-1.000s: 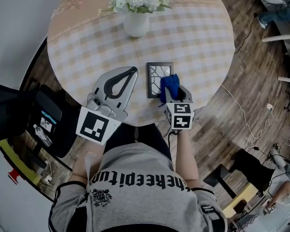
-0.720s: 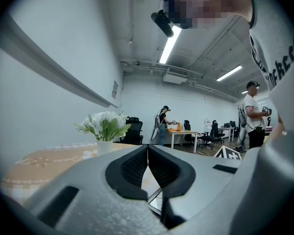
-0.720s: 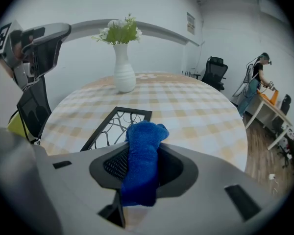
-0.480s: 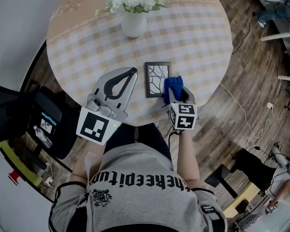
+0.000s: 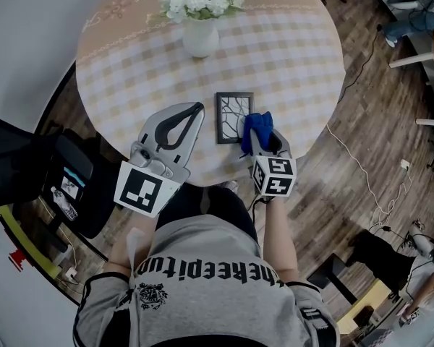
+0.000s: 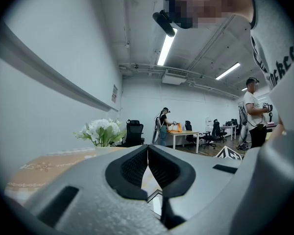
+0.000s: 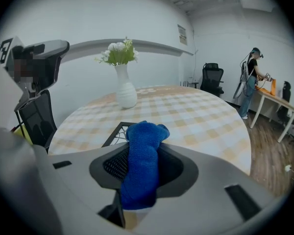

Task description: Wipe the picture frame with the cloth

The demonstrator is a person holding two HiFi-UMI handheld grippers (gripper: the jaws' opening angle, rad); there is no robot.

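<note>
A small black picture frame [image 5: 233, 116] with a cracked-line pattern lies flat on the round checked table [image 5: 289, 56]. My right gripper [image 5: 259, 133] is shut on a blue cloth [image 5: 257, 126], whose bunched end rests over the frame's right edge. In the right gripper view the blue cloth [image 7: 142, 160] stands pinched between the jaws, with the frame [image 7: 118, 131] just beyond it. My left gripper [image 5: 194, 109] is shut with nothing in it and hovers left of the frame, tips close to its upper left corner. Its jaws meet in the left gripper view [image 6: 148, 151].
A white vase of white flowers [image 5: 201, 22] stands on the table behind the frame. A black chair with items on it [image 5: 65, 183] sits at the left of the table. Wooden floor with cables [image 5: 362, 172] lies to the right. People stand at desks [image 6: 162, 126] far off.
My right gripper with the blue cloth has drawn slightly back toward me and to the right along the frame's right side. The left gripper has stayed where it was.
</note>
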